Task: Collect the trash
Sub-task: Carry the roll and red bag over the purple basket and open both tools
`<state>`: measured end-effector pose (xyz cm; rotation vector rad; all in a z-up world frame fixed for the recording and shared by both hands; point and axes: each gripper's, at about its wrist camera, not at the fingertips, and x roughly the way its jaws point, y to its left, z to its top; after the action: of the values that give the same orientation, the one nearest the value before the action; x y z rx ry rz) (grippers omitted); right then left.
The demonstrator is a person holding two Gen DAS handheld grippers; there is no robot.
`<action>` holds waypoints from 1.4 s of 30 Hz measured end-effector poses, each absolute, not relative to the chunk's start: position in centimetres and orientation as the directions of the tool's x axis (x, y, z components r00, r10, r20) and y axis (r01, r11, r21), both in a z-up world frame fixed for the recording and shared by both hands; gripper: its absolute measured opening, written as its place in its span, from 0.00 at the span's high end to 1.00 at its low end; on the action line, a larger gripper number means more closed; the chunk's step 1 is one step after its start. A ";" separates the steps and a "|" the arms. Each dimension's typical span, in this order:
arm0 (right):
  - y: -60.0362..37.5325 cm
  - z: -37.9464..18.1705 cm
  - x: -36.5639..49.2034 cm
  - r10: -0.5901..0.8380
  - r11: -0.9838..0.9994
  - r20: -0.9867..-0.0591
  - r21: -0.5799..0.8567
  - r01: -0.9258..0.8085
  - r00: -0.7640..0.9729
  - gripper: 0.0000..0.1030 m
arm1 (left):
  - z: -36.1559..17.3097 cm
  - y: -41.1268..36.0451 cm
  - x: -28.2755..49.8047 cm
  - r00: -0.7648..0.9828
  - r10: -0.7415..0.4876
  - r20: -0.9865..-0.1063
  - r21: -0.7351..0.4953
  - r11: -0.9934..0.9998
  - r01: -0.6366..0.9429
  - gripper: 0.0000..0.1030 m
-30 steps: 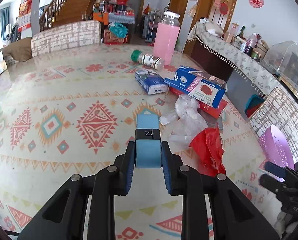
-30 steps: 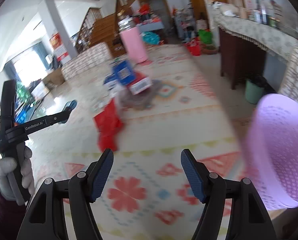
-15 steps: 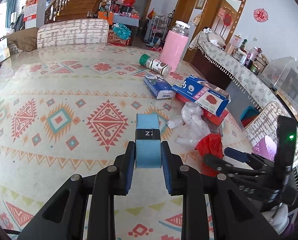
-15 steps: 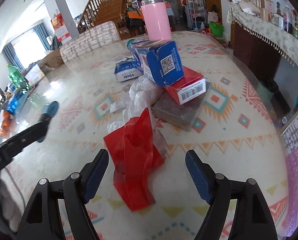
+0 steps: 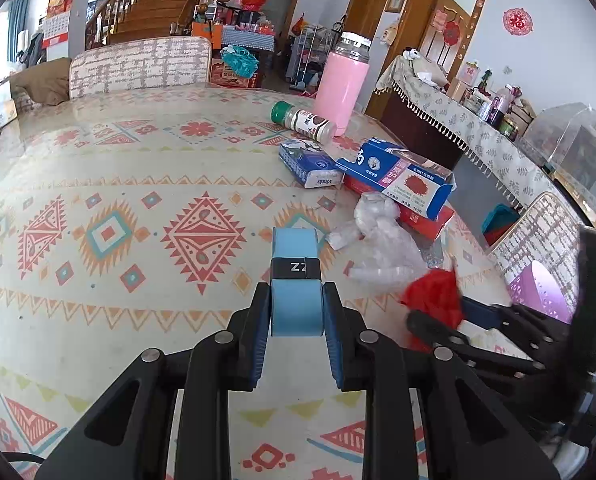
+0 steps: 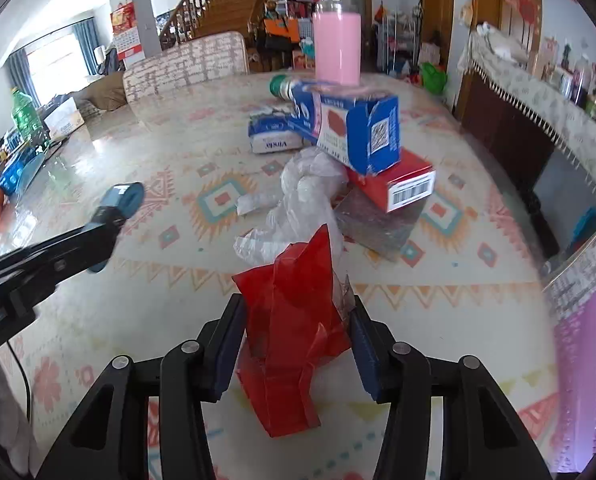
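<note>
A black band around the light blue block [image 5: 296, 276] shows white letters "ZZ". The blue and white tissue pack [image 5: 312, 164] reads "Vinda". The red box [image 6: 394, 184] carries a barcode; the blue carton [image 6: 354, 128] shows a QR code and Chinese print too small to read.

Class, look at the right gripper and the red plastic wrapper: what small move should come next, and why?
Probably finish closing, then lift. The right gripper has its jaws closing with the red plastic wrapper between them, a pad close on each side, the wrapper still lying on the table. The purple basket waits to its right.
</note>
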<state>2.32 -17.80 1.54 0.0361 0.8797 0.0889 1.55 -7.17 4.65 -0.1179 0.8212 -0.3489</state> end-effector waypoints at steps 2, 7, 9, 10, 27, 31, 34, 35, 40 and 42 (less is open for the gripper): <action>-18.3 2.2 1.1 0.102 0.995 -0.756 0.080 -0.063 0.647 0.48 | 4.6 -7.2 1.5 0.627 -0.349 -0.696 -0.236 0.937 0.259 0.76; -20.2 3.1 -2.0 0.104 0.994 -0.735 0.107 -0.037 0.670 0.48 | 4.3 -7.6 1.5 0.624 -0.341 -0.703 -0.223 0.939 0.263 0.76; -21.2 3.4 -3.3 0.103 0.992 -0.729 0.123 -0.018 0.677 0.48 | 4.3 -7.7 1.4 0.624 -0.339 -0.704 -0.217 0.939 0.265 0.76; -21.8 3.5 -4.0 0.103 0.991 -0.726 0.133 -0.008 0.680 0.48 | 4.3 -7.8 1.3 0.625 -0.336 -0.705 -0.212 0.940 0.266 0.76; -34.0 5.0 -14.8 0.027 0.938 -0.644 0.281 0.204 0.764 0.48 | 5.8 -10.5 -0.9 0.652 -0.340 -0.678 -0.146 0.931 0.334 0.76; -37.2 5.1 -16.5 0.005 0.920 -0.626 0.308 0.242 0.780 0.48 | 7.2 -12.5 -2.3 0.627 -0.403 -0.666 -0.174 0.902 0.395 0.76; -39.7 5.0 -17.5 -0.021 0.903 -0.617 0.326 0.280 0.786 0.48 | 8.3 -15.6 -3.2 0.591 -0.462 -0.661 -0.190 0.865 0.464 0.76; -40.4 5.1 -17.9 -0.029 0.899 -0.615 0.329 0.290 0.788 0.48 | 8.6 -16.5 -3.3 0.580 -0.478 -0.660 -0.194 0.854 0.483 0.76; -44.1 5.4 -19.0 -0.080 0.875 -0.598 0.341 0.344 0.797 0.48 | 9.5 -23.5 -3.6 0.471 -0.579 -0.665 -0.249 0.767 0.591 0.76; -45.6 5.7 -19.2 -0.095 0.864 -0.592 0.350 0.361 0.801 0.47 | 9.7 -26.3 -3.7 0.421 -0.619 -0.663 -0.280 0.726 0.628 0.76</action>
<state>-19.23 -45.59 5.66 0.4710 0.5967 -0.2541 -3.70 -26.27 9.73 0.0121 0.8254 -0.7816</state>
